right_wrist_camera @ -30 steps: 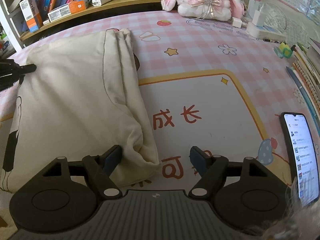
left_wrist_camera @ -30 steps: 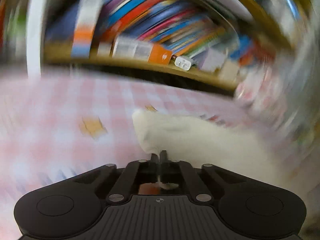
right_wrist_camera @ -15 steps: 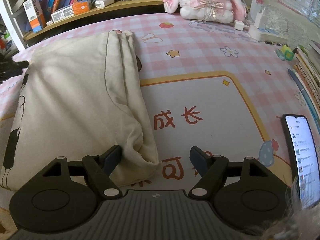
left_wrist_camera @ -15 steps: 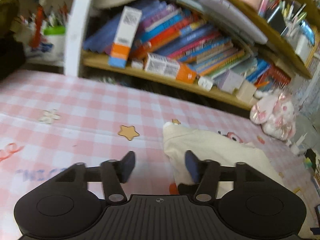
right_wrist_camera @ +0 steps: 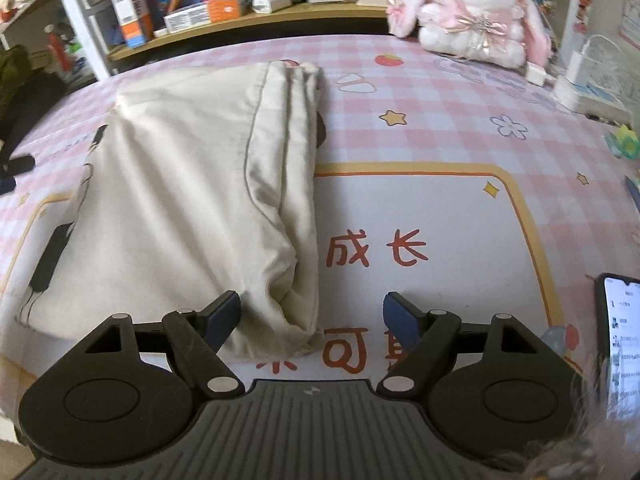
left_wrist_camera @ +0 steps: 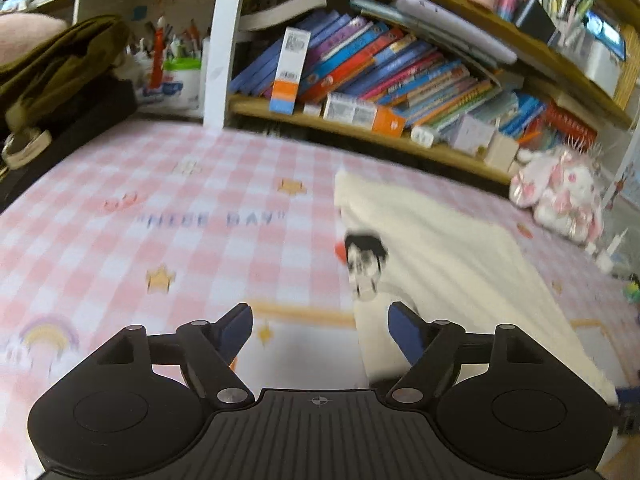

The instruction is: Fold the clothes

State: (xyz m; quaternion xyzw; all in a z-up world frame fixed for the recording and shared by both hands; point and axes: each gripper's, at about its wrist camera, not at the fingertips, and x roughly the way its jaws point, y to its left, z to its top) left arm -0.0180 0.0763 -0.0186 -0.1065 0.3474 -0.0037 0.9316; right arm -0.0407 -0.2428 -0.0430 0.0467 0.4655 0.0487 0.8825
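Note:
A cream garment (right_wrist_camera: 180, 200) with a black cartoon print lies folded lengthwise on the pink checked table mat (right_wrist_camera: 440, 128). In the left wrist view the same garment (left_wrist_camera: 448, 248) stretches away on the right, its printed figure near the left edge. My left gripper (left_wrist_camera: 320, 326) is open above the mat, and the garment's near left edge lies between its fingers, beside the right one. My right gripper (right_wrist_camera: 312, 314) is open too, straddling the garment's near right corner, with the left fingertip over the cloth. Neither gripper holds anything.
A wooden shelf of books (left_wrist_camera: 360, 80) runs along the table's back edge. A pink plush rabbit (right_wrist_camera: 472, 12) sits at the back right, with a charger and cables beside it. A lit phone (right_wrist_camera: 622, 344) lies at the right edge. Dark bags (left_wrist_camera: 52, 80) stand far left.
My left gripper let go of the garment's far left corner, opened, and drew back toward the near side along the garment's left edge. The right gripper stayed open and barely moved.

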